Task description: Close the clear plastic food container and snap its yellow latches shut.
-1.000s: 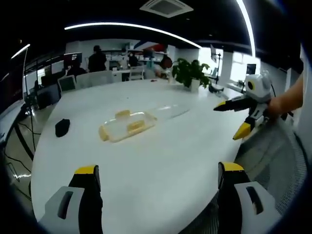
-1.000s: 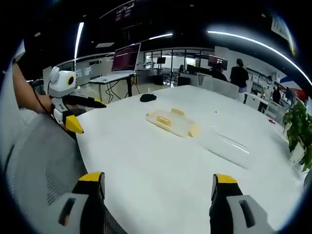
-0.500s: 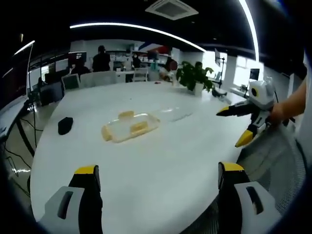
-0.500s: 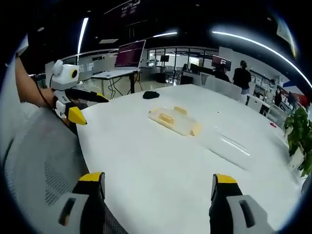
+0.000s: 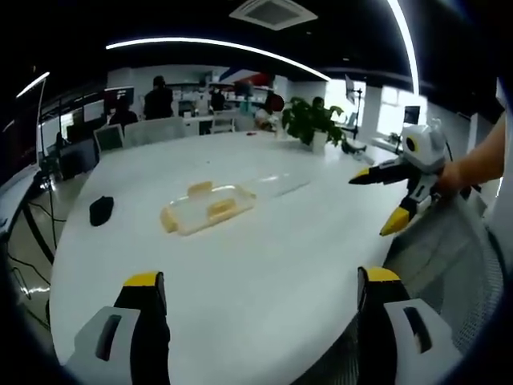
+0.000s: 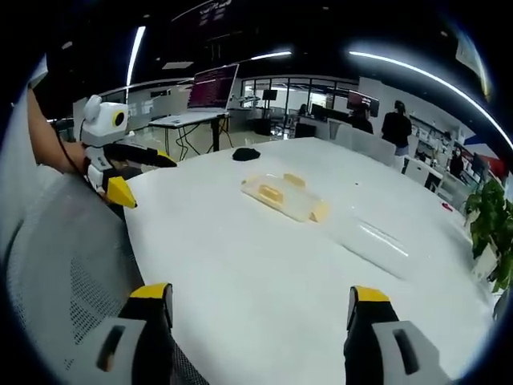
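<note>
A clear plastic piece with yellow latches [image 5: 207,208] lies flat on the round white table [image 5: 240,273]. A second clear piece [image 5: 276,185] lies touching its far right end. In the right gripper view the latched piece [image 6: 284,199] is at mid table, with the clear piece [image 6: 373,243] to its right. My left gripper [image 5: 260,281] is open and empty above the table's near edge, well short of the container. My right gripper [image 6: 260,293] is also open and empty. A hand holds the right gripper [image 5: 375,202] off the table's right edge. The left gripper [image 6: 147,180] hovers at the left edge.
A small black object [image 5: 101,210] lies left of the container. A potted plant [image 5: 313,120] stands at the table's far side. A grey mesh chair back [image 5: 449,257] sits by the near edge. People, desks and a screen [image 6: 210,95] fill the room behind.
Both views have swayed slightly with the hands. The container pieces lie where they were, and both grippers stay open and away from them.
</note>
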{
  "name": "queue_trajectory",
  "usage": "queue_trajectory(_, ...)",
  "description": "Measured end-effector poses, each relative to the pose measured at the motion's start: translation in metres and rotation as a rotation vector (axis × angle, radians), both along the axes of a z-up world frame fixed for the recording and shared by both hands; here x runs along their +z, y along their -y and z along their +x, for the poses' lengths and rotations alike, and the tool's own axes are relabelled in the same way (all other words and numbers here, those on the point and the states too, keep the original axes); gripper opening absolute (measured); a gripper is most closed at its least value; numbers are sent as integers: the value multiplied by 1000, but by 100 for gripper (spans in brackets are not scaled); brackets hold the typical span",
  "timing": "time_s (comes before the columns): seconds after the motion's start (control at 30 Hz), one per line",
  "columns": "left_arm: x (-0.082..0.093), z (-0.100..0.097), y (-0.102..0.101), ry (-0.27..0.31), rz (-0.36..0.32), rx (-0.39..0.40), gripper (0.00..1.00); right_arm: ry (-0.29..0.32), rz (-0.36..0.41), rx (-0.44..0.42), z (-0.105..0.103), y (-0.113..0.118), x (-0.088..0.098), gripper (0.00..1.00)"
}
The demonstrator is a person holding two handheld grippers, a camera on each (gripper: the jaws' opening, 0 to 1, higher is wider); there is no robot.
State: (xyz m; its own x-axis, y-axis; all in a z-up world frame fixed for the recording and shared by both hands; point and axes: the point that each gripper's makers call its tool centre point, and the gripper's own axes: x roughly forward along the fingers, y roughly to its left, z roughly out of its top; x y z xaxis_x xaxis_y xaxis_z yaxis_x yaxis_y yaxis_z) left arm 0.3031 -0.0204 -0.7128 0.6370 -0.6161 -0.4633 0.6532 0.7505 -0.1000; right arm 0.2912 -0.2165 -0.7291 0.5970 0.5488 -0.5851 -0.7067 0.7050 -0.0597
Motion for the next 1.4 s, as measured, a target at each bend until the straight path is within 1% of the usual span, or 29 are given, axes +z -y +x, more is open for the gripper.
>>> queue_trajectory(0.17, -8, -7, 4, -26, 28, -32, 96, -4, 4, -20, -1, 4, -1, 89)
queue_trajectory(0.27, -8, -10, 10, -18, 35, -71, 96, 1, -5, -21, 0, 4, -1, 89)
queue_trajectory(0.43, -11, -10, 11, -24, 53, -73, 96, -6, -21, -17, 1, 7, -5, 87)
queue_trajectory(0.53, -13, -10, 7, -40, 49, -63, 95, -25, 2, -36, 2, 8, -4, 85)
queue_trajectory(0.57, -15, -10, 6, -47, 57, -60, 95, -30, -3, -29, 0, 7, -5, 85)
queue_trajectory(0.67, -16, -10, 6, -44, 68, -63, 95, -30, -5, -5, -3, 2, -5, 85)
queue_trajectory(0.73, -16, -11, 7, -34, 80, -76, 96, -13, 12, 30, -3, -6, 0, 85)
queue_trajectory(0.8, -13, -10, 7, -9, 92, -77, 96, -14, 7, 48, -1, -10, 2, 85)
queue_trajectory(0.87, -12, -6, 3, -1, 100, -53, 95, 10, 17, 86, -2, -16, 7, 82)
queue_trajectory(0.9, -11, -3, 1, 1, 92, -31, 96, 6, 20, 103, -4, -19, 7, 82)
queue_trajectory(0.93, -9, 1, -5, 3, 88, 4, 96, 13, 4, 130, -5, -20, 5, 82)
queue_trajectory(1.0, -10, 4, -11, -5, 89, 39, 95, 8, 13, 146, -6, -23, 4, 82)
queue_trajectory(1.03, -15, 3, -16, -20, 123, 55, 96, 4, 23, 155, -5, -24, 3, 81)
queue_trajectory(1.07, -18, 3, -18, -23, 141, 52, 96, -5, 47, 166, -5, -28, 4, 81)
queue_trajectory(1.1, -22, 2, -19, -28, 149, 55, 96, -27, 83, 183, -6, -32, 4, 81)
queue_trajectory(1.13, -22, 1, -20, -31, 152, 59, 95, -31, 77, 196, -5, -32, 2, 81)
queue_trajectory(1.17, -22, 2, -24, -37, 155, 86, 95, -27, 50, 229, -4, -33, -1, 81)
queue_trajectory(1.2, -20, 3, -25, -34, 146, 97, 95, -18, 39, 249, -3, -34, -1, 80)
queue_trajectory(1.23, -17, 4, -26, -31, 132, 114, 94, -9, 43, 262, -2, -36, 0, 79)
queue_trajectory(1.3, -19, 4, -26, -40, 137, 113, 94, -8, 47, 265, 2, -38, 0, 79)
queue_trajectory(1.37, -25, 2, -27, -58, 165, 101, 93, -17, 52, 242, 8, -39, -1, 78)
queue_trajectory(1.4, -26, 3, -27, -68, 164, 102, 93, -27, 68, 226, 13, -42, 0, 77)
